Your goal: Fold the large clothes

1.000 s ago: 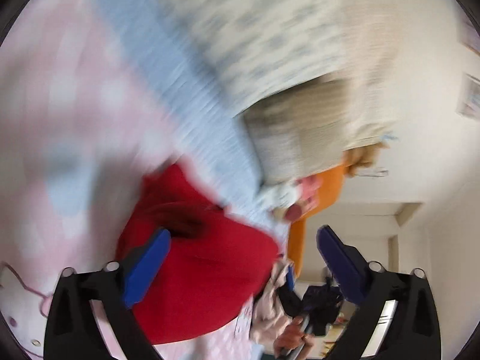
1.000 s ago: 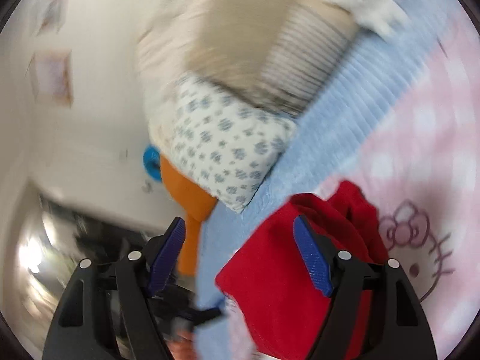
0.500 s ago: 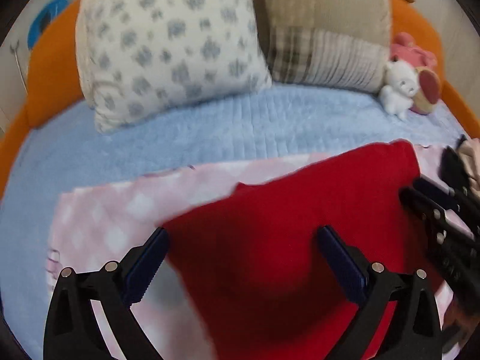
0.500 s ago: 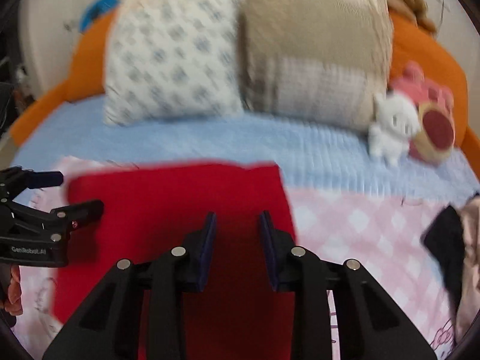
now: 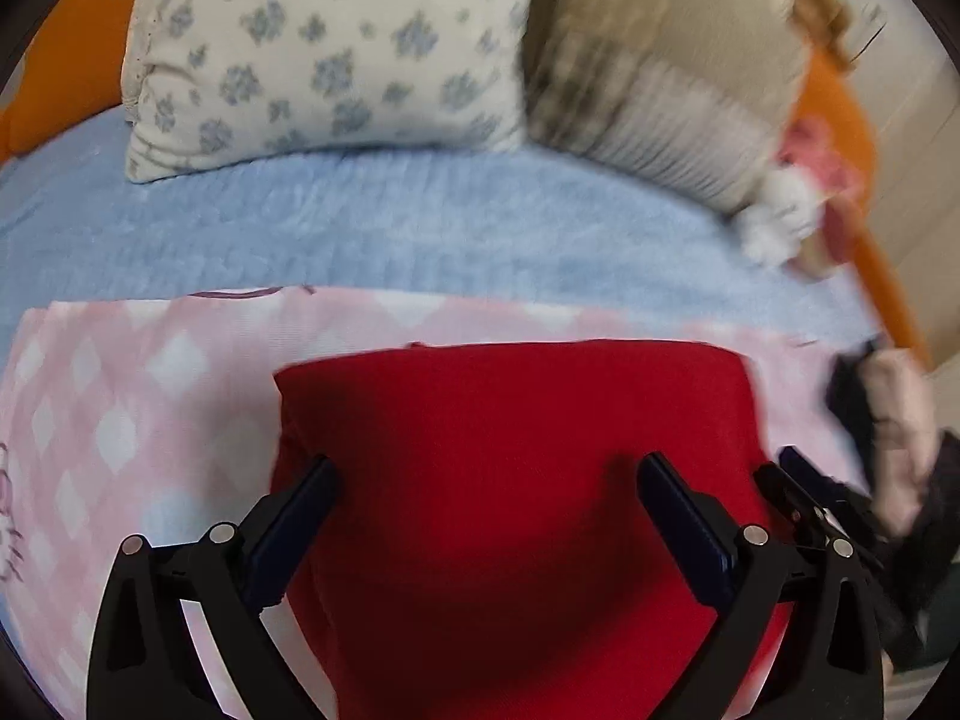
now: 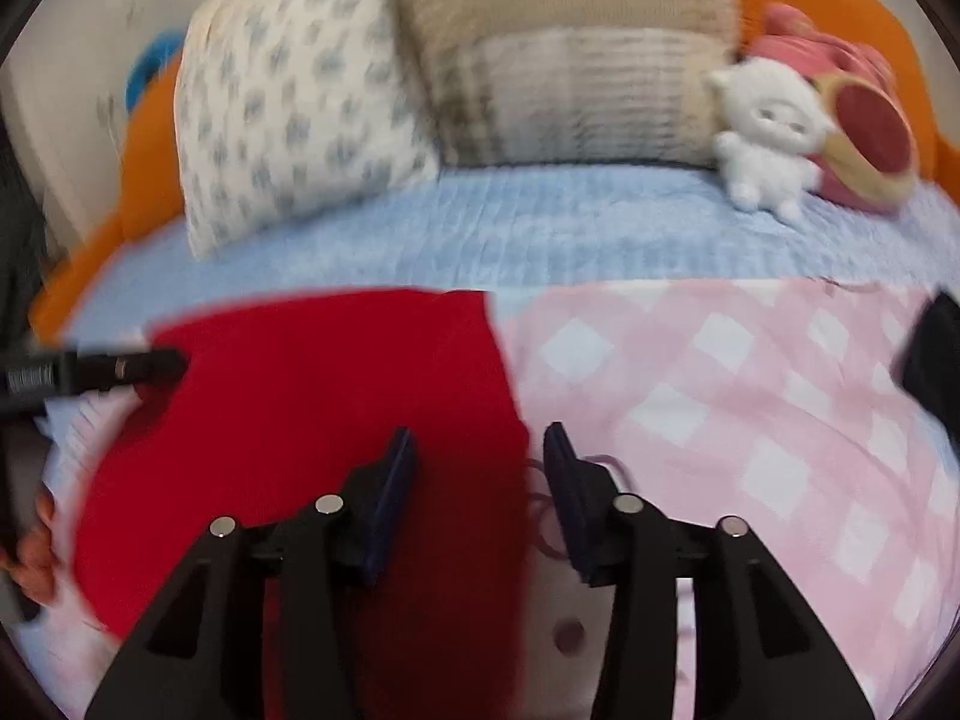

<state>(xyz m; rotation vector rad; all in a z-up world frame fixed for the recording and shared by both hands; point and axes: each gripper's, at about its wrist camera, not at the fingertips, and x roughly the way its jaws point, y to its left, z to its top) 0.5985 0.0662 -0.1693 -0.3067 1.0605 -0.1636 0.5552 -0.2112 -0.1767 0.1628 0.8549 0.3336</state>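
A red garment point(image 5: 516, 468) lies folded flat on a pink checked blanket point(image 5: 138, 396) on the bed. My left gripper point(image 5: 480, 480) is open wide, its fingers straddling the garment's near part. In the right wrist view the red garment point(image 6: 312, 414) lies left of centre. My right gripper point(image 6: 477, 456) is open over the garment's right edge, with nothing between the pads. The left gripper's tip point(image 6: 120, 367) shows at the garment's far left edge. The right gripper's fingers point(image 5: 804, 498) show at the garment's right side.
A floral pillow point(image 5: 324, 54) and a beige pillow point(image 5: 660, 72) lean at the head of the bed on a blue cover point(image 5: 420, 228). A white plush cat point(image 6: 768, 132) and a pink toy point(image 6: 852, 120) sit at the back right. Dark and beige clothes point(image 5: 894, 438) lie at the right.
Both grippers swung down to face the bed. The red garment went from bunched to flat on the blanket. The right gripper opened from nearly shut.
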